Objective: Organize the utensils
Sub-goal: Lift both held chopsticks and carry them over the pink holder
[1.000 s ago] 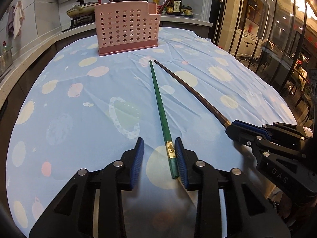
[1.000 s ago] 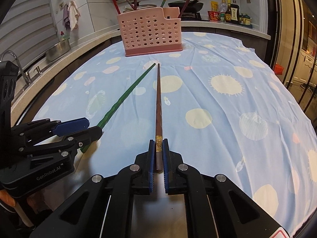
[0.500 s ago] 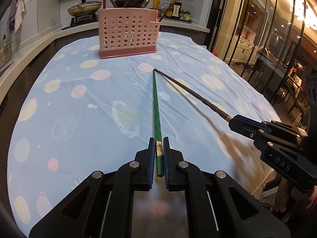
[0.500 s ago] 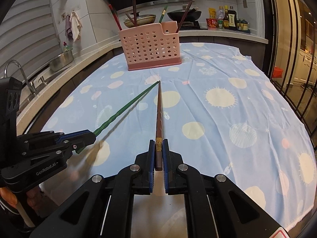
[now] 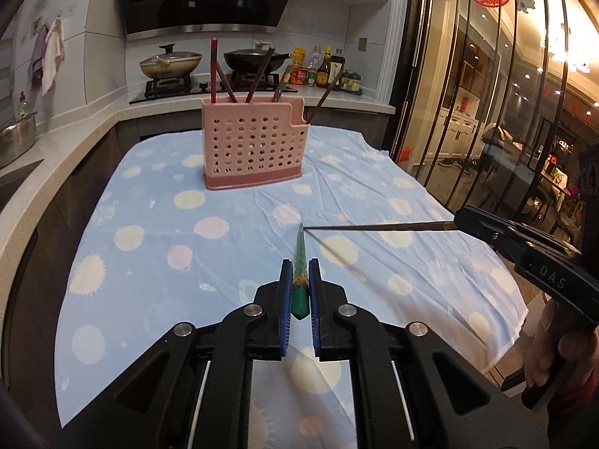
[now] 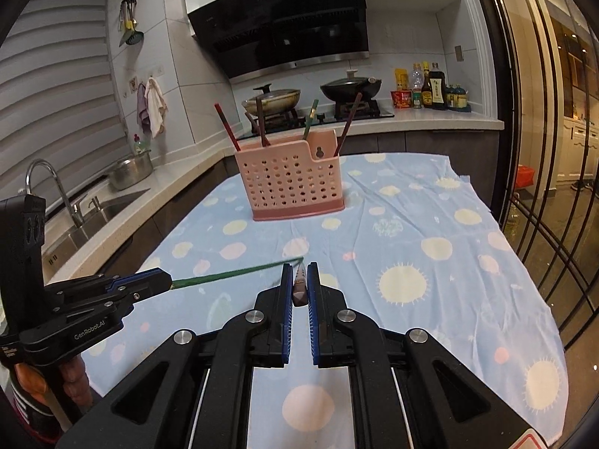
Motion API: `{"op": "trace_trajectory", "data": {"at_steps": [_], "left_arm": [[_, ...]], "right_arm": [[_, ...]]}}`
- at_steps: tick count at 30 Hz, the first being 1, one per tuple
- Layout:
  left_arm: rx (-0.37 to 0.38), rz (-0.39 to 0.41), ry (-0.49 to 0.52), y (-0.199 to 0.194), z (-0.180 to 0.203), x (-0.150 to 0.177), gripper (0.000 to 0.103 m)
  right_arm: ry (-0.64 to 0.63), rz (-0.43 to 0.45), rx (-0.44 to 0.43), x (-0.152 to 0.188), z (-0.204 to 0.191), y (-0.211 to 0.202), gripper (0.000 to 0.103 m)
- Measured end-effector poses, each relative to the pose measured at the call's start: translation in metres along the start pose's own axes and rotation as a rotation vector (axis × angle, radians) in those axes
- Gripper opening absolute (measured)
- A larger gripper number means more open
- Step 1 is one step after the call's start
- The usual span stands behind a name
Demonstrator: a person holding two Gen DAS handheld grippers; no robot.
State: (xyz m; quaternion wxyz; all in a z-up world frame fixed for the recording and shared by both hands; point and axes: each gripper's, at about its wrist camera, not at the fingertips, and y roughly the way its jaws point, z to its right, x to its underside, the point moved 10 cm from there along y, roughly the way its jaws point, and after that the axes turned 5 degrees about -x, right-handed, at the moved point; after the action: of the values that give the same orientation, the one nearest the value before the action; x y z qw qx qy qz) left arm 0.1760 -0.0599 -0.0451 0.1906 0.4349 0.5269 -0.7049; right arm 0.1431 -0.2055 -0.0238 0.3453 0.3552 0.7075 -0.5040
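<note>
My left gripper (image 5: 299, 275) is shut on the thick end of a green chopstick (image 5: 300, 258), held in the air and pointing at the pink perforated utensil basket (image 5: 254, 149). My right gripper (image 6: 299, 278) is shut on the end of a brown chopstick (image 6: 300, 284), also lifted. The brown chopstick (image 5: 378, 226) shows in the left wrist view, and the green one (image 6: 232, 272) in the right wrist view; their tips nearly meet. The basket (image 6: 292, 181) holds several chopsticks standing up.
The table carries a blue cloth with pale spots (image 5: 157, 232). Behind it a counter holds a stove with two pans (image 6: 271, 99) and sauce bottles (image 6: 430, 88). A sink (image 6: 93, 209) lies on the left. Glass doors with black bars (image 5: 486, 93) stand on the right.
The left gripper closed on the green chopstick. Both grippers lifted their chopsticks off the cloth and tilted up, so the basket and kitchen wall now sit higher in view.
</note>
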Motion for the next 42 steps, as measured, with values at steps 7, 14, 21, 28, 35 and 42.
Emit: {"op": "trace_trajectory", "data": {"at_steps": [7,14,21,28,35,42], "left_arm": [[-0.012,0.081,0.018,-0.005,-0.002,-0.048,0.008],[-0.033,0.145,0.048,-0.005,-0.007,-0.098,0.008],[-0.052,0.207,0.061,-0.002,-0.016,-0.156,0.007],[-0.088,0.288,0.086,-0.004,-0.027,-0.216,0.007],[-0.129,0.371,0.089,-0.006,-0.043,-0.294,0.007],[-0.17,0.39,0.118,0.011,-0.053,-0.346,0.007]], "right_arm": [[-0.034,0.057,-0.008,-0.039,-0.003,0.001,0.007],[-0.053,0.105,-0.016,-0.081,0.001,0.006,0.007],[-0.074,0.159,-0.028,-0.137,0.006,0.015,0.007],[-0.09,0.235,-0.034,-0.206,0.005,0.025,0.007],[-0.078,0.273,-0.047,-0.279,0.002,0.057,0.007],[-0.076,0.297,-0.037,-0.343,-0.008,0.095,0.007]]}}
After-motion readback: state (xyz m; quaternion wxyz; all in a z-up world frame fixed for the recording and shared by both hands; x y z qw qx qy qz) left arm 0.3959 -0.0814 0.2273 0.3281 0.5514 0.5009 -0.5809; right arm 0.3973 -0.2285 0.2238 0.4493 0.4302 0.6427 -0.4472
